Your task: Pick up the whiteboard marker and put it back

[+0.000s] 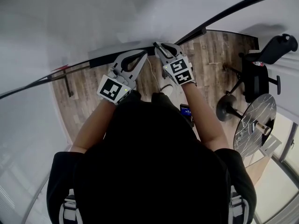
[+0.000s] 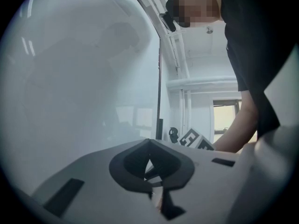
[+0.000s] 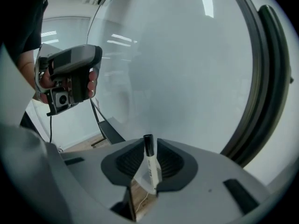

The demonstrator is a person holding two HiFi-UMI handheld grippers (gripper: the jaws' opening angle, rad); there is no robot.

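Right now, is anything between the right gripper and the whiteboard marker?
Nothing visible. The whiteboard marker stands between the right gripper's jaws, which are apart, with only the whiteboard behind it. The left gripper is off to the side, clear of it.

Marker (image 3: 149,166) between jaws of right hand-held gripper (image 3: 150,144), whiteboard (image 3: 187,69) behind

- I see the whiteboard (image 3: 187,69) as smooth, glossy white, with light streaks on it.
- The floor (image 1: 212,50) looks like matt wood planks.
- The right gripper (image 3: 148,153) has a matt grey plastic shell and dark ribbed pads (image 3: 122,161).
- The whiteboard marker (image 3: 150,167) looks like smooth white plastic.
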